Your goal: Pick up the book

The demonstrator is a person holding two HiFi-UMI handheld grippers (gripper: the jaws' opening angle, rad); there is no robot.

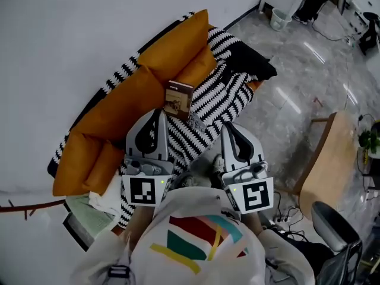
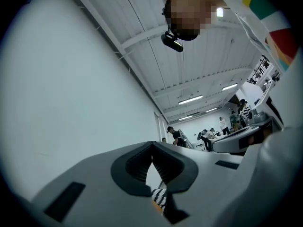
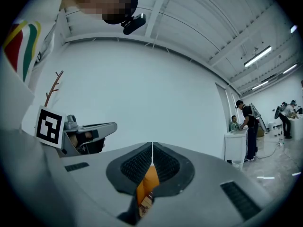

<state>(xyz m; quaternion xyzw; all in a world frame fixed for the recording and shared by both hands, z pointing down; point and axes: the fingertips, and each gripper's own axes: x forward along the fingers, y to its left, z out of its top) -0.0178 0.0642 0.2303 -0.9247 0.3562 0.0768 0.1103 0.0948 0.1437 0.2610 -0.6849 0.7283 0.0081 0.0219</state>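
Observation:
In the head view a small brown book (image 1: 178, 98) stands propped on a black-and-white striped blanket (image 1: 208, 108), against the orange back cushions (image 1: 145, 79) of a sofa. My left gripper (image 1: 156, 113) hovers just short of the book, slightly to its left, jaws together and empty. My right gripper (image 1: 228, 126) hangs over the blanket to the book's right, also shut and empty. In the left gripper view the left gripper (image 2: 151, 145) points a little upward at the white wall. Under the right gripper (image 3: 152, 144), the right gripper view shows a sliver of orange cushion (image 3: 150, 181).
A black cushion (image 1: 252, 59) lies at the sofa's far end. A wooden table (image 1: 325, 159) and an office chair (image 1: 335, 225) stand on the right on the marble floor. A white bin (image 1: 279, 19) sits by the far wall. People (image 3: 248, 126) work in the background.

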